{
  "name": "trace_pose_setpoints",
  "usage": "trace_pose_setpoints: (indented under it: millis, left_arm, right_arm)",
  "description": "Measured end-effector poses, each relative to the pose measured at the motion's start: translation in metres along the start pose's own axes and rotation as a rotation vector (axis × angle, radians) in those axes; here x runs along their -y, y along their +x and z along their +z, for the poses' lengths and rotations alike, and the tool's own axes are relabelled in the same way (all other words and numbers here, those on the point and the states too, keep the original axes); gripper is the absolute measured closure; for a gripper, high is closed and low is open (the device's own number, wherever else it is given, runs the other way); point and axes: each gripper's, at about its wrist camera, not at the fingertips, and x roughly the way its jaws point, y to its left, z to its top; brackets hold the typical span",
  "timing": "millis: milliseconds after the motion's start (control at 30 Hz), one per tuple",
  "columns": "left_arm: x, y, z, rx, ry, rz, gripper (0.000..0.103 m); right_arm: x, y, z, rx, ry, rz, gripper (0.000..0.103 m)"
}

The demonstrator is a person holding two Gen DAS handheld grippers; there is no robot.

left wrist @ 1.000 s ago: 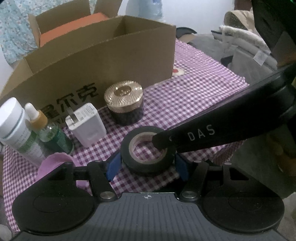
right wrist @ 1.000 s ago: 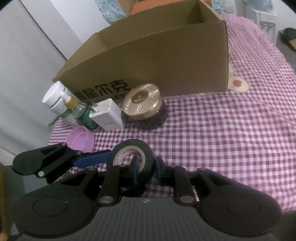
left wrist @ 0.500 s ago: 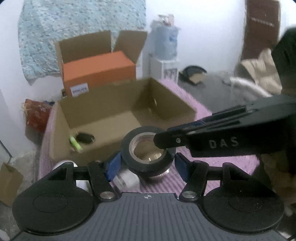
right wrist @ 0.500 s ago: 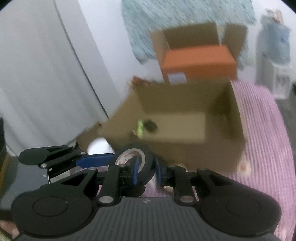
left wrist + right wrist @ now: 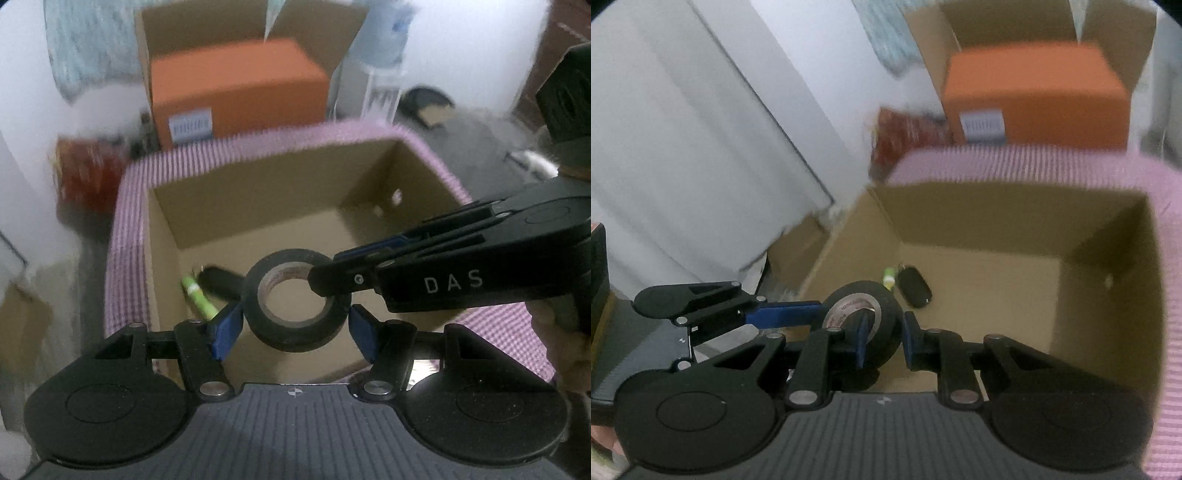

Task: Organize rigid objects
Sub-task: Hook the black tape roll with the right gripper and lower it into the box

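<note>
A black tape roll point(image 5: 295, 301) hangs above the open cardboard box point(image 5: 236, 206). My left gripper point(image 5: 293, 326) has its blue pads on the roll's two outer sides. My right gripper point(image 5: 882, 338) is shut on the roll's wall point(image 5: 882, 317), one finger inside the hole and one outside; it shows in the left wrist view point(image 5: 436, 273) coming in from the right. Inside the box lie a green tube point(image 5: 197, 295) and a black key fob point(image 5: 914, 288).
The box stands on a purple checked cloth point(image 5: 125, 229). Behind it is another open carton holding an orange box point(image 5: 236, 88). A white wall or door point(image 5: 701, 147) is to the left. A red bag point(image 5: 85, 177) sits on the floor.
Both grippers have lifted the tape roll from the cloth and carried it up and over the open box. The view now looks down into the box.
</note>
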Motion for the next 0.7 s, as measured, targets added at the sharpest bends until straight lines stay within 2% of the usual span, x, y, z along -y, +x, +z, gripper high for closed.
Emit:
trace_pose_setpoints:
  millis: [133, 400, 567, 700]
  left_arm:
    - [-0.01, 0.032, 0.009, -0.103, 0.002, 0.01, 0.04]
    - [-0.009, 0.061, 0.007, -0.214, 0.072, 0.078, 0.04]
    - [-0.003, 0.061, 0.005, -0.217, 0.116, 0.111, 0.039]
    - [-0.003, 0.057, 0.008, -0.205, 0.104, 0.11, 0.038]
  right_arm:
    - [0.024, 0.04, 0.015, -0.104, 0.067, 0.01, 0.082]
    - [0.048, 0.084, 0.013, -0.242, 0.17, 0.04, 0.082]
    - [0.051, 0.103, 0.012, -0.294, 0.201, 0.053, 0.082]
    - [0.052, 0.105, 0.004, -0.301, 0.216, 0.054, 0.082]
